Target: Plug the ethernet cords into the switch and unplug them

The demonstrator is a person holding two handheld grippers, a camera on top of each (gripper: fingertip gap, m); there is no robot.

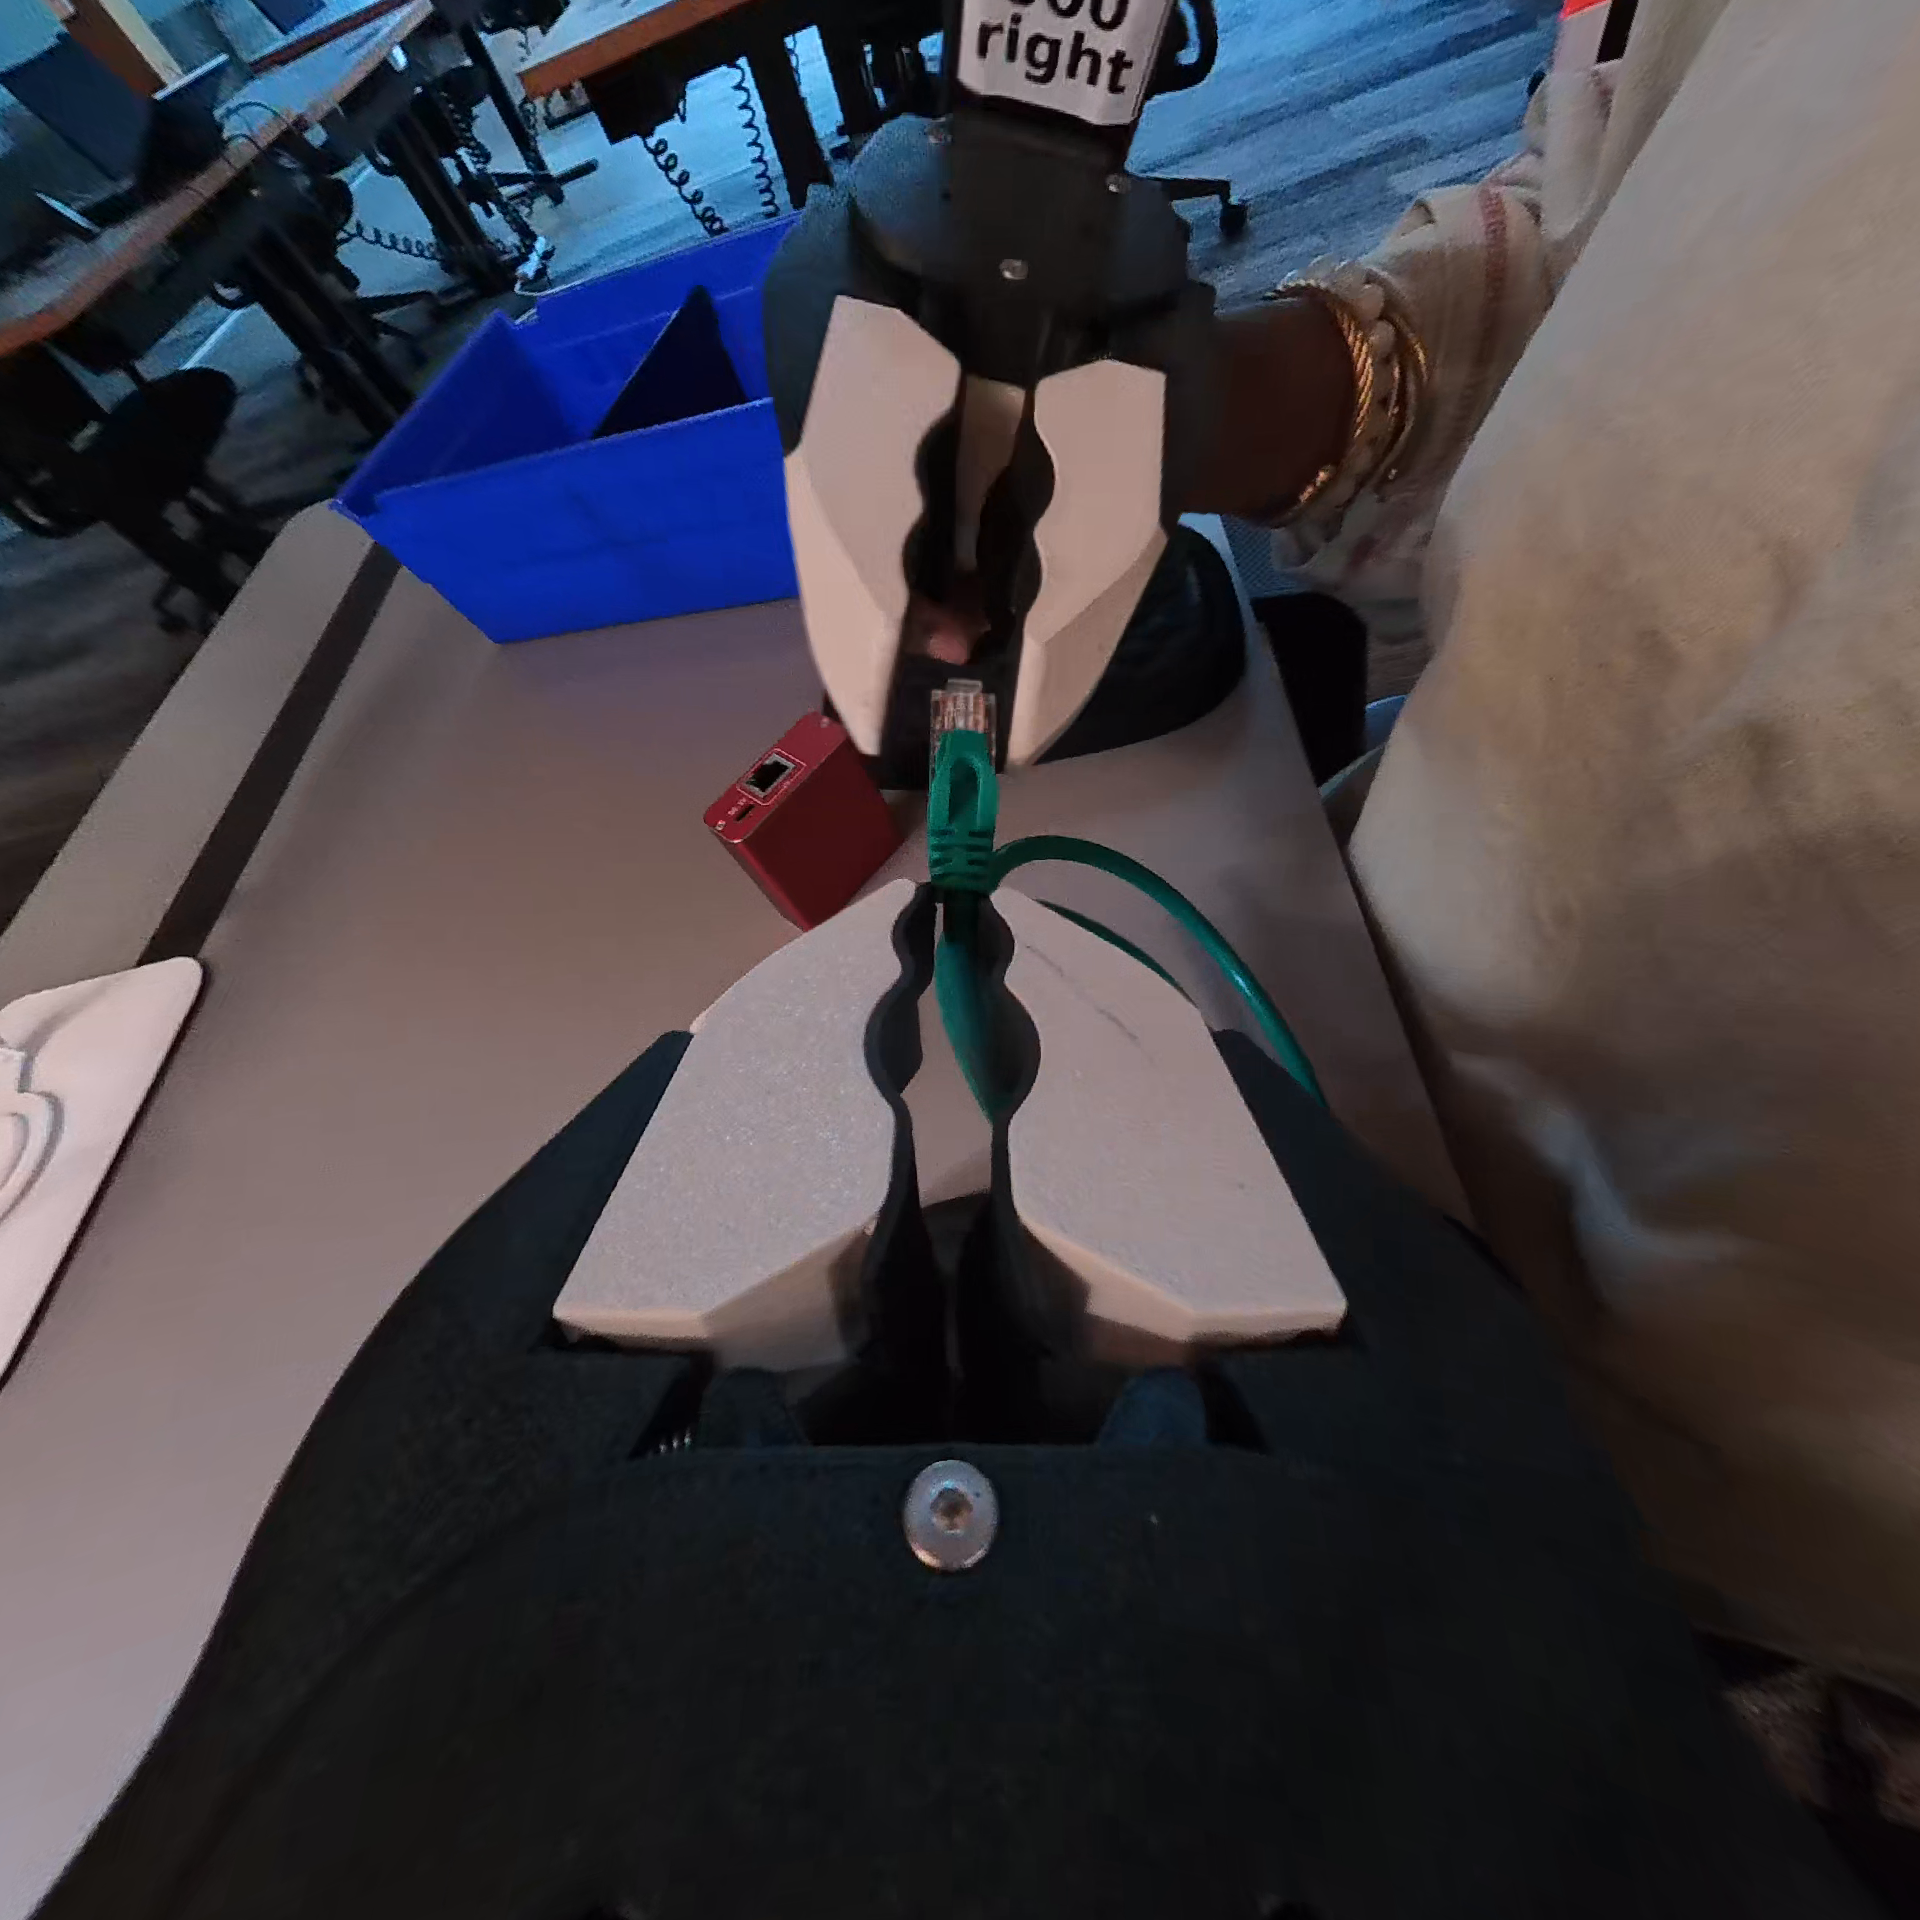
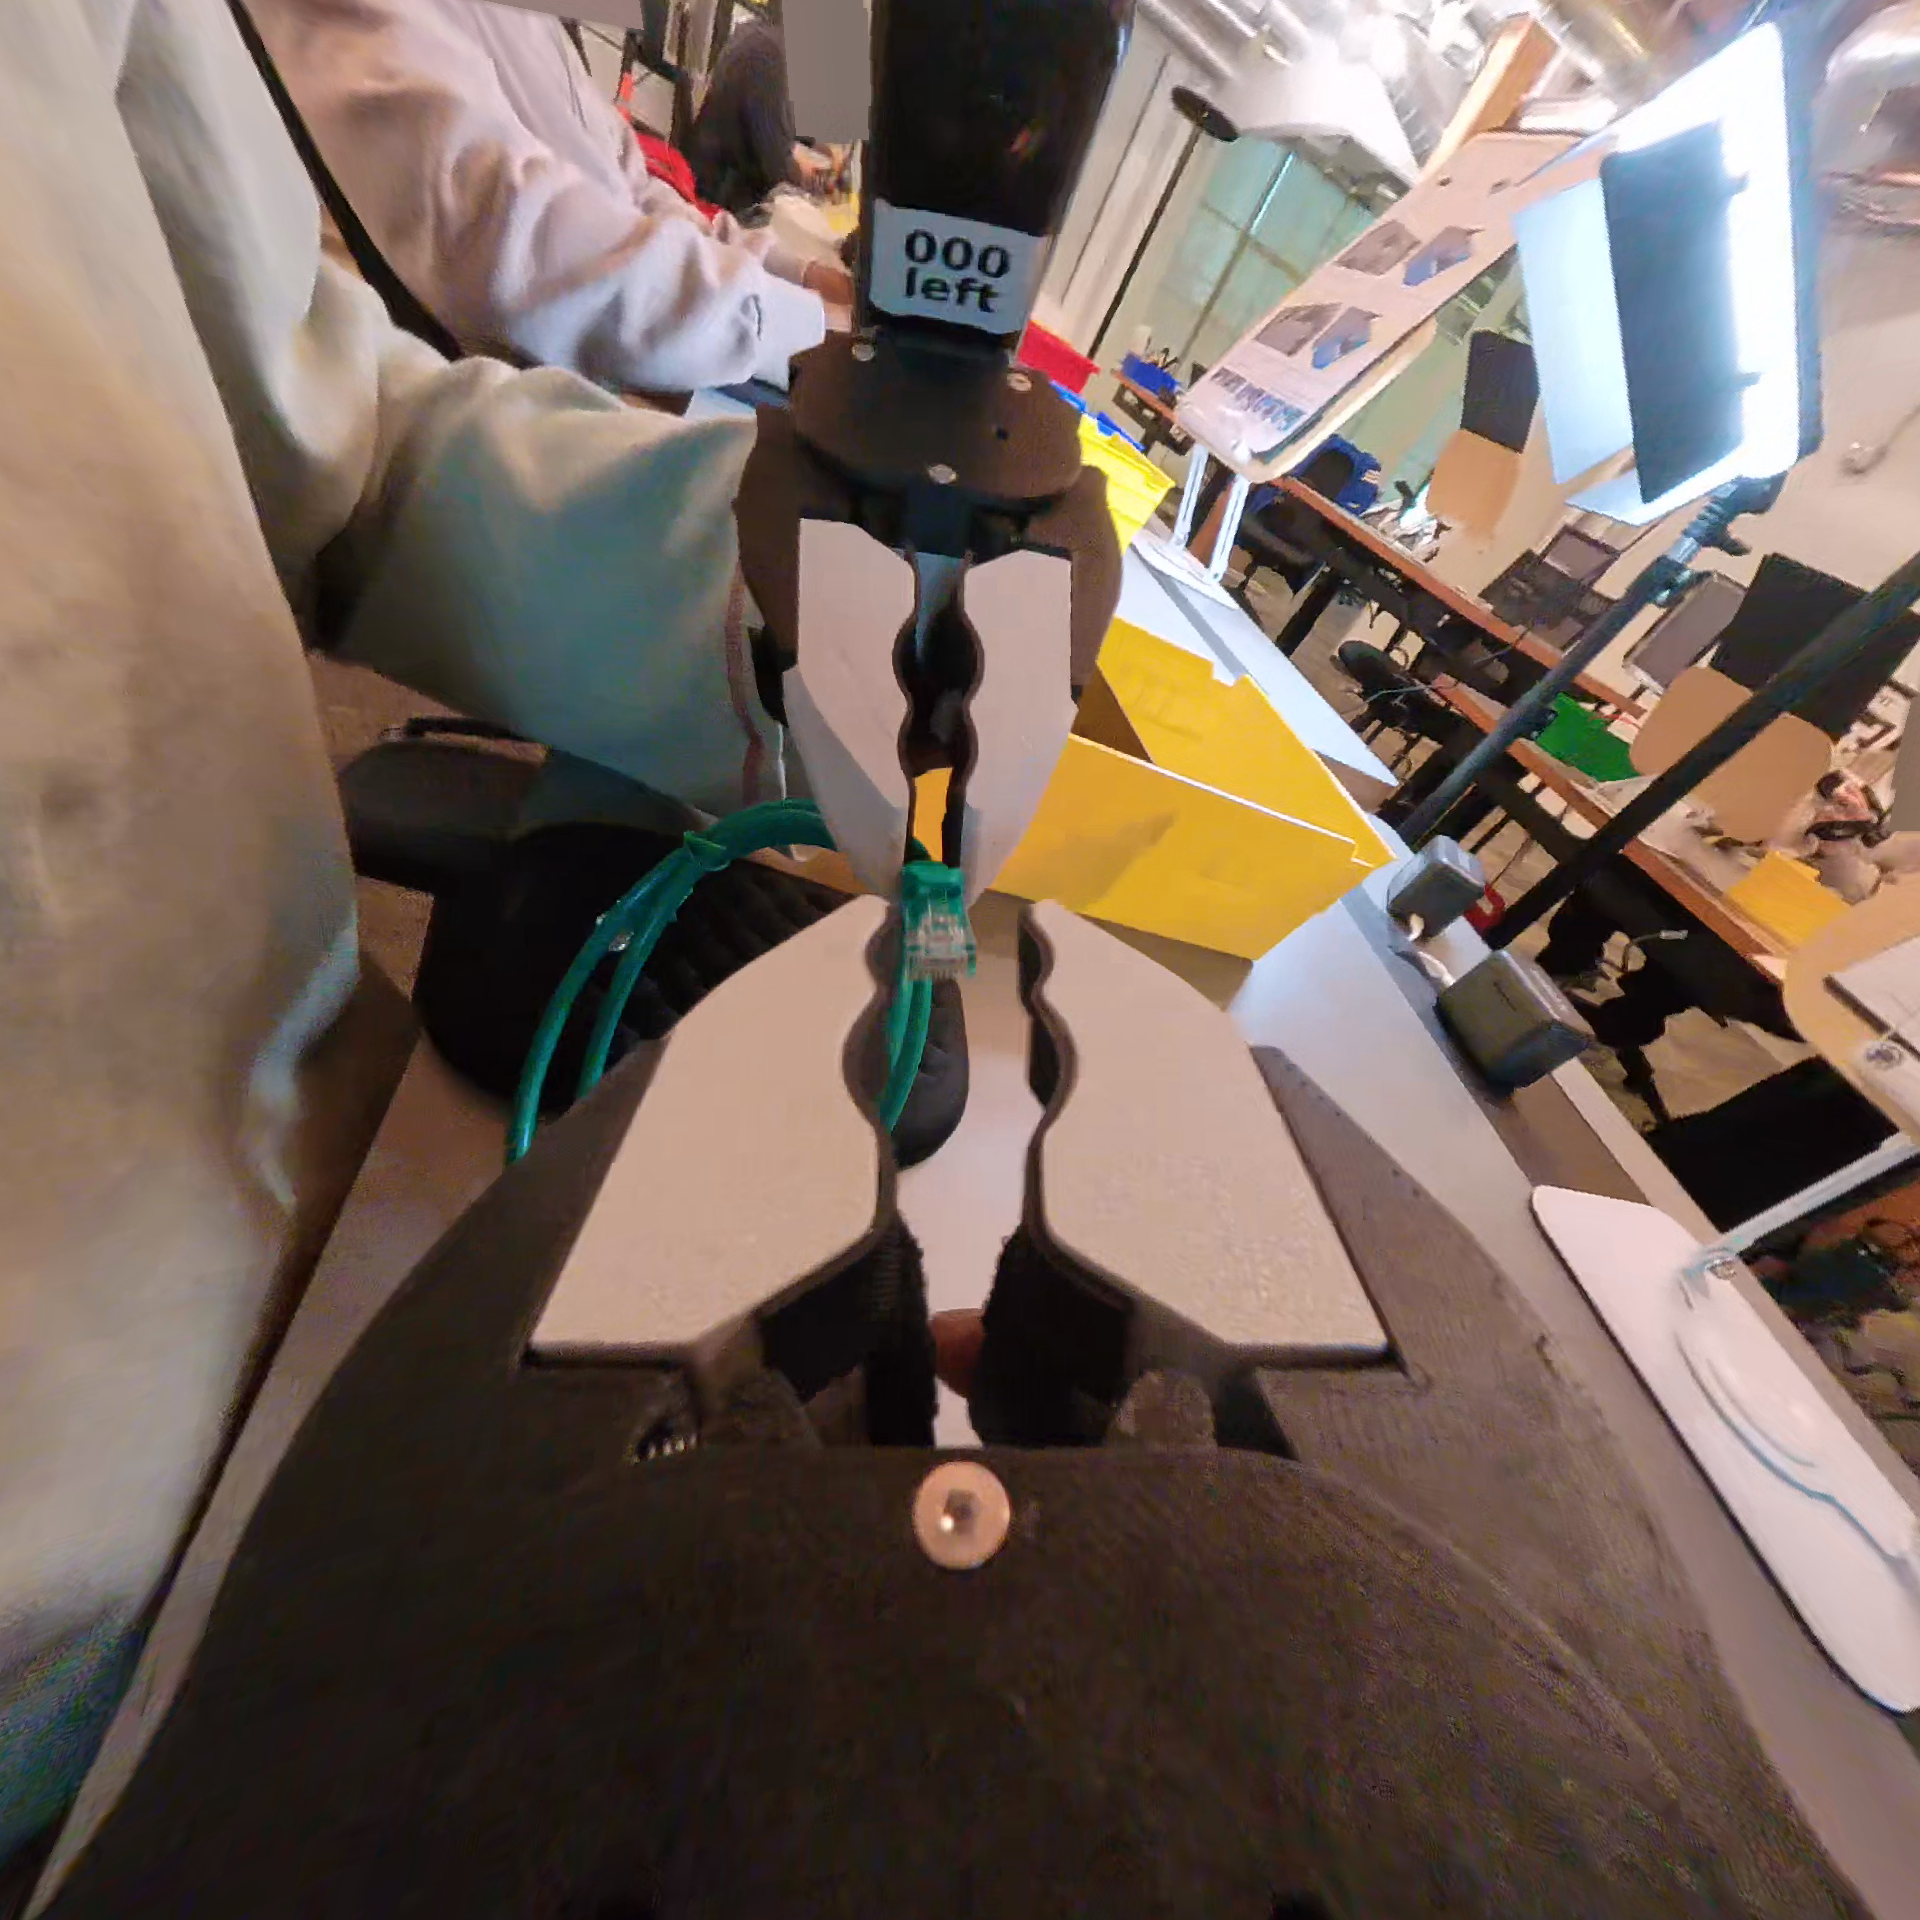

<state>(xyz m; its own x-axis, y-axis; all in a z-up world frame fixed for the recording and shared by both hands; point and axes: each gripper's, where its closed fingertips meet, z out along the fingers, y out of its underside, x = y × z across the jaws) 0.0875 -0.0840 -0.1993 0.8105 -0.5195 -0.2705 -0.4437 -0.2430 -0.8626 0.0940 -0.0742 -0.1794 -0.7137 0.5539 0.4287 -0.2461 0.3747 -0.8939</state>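
Left tool [image 1: 956, 894]: fingers nearly together, clamped on the green ethernet cord [image 1: 961, 821] just behind its boot. The clear plug [image 1: 961, 712] sticks out past the fingertips, pointing away from the camera toward the opposite tool. The rest of the cord loops off to the right side of the tool and drops out of sight below it.

Right tool [image 2: 951, 914]: narrow opening, fingers apart with a visible gap between them. In the right wrist view the plug [image 2: 935, 930] sits in that gap at the fingertips, nearer the left finger. Whether the pads touch it cannot be told. The two tools face each other tip to tip above the bench [image 1: 468, 831].

Switch: small red box [image 1: 805, 826] lying on the bench, just left of the plug in the left wrist view, one port showing on its end face. Cord is not plugged in; the plug is held in the air apart from the box.

Other items: blue bin [image 1: 582, 499] behind the switch at the far bench edge; yellow bin [image 2: 1195, 821] behind the left tool in the right wrist view; white flat pad [image 2: 1714, 1434] on the bench edge. Person in a light-coloured sleeve [image 2: 540, 582] alongside, gold bracelets [image 1: 1371, 395] on the wrist holding the right tool.
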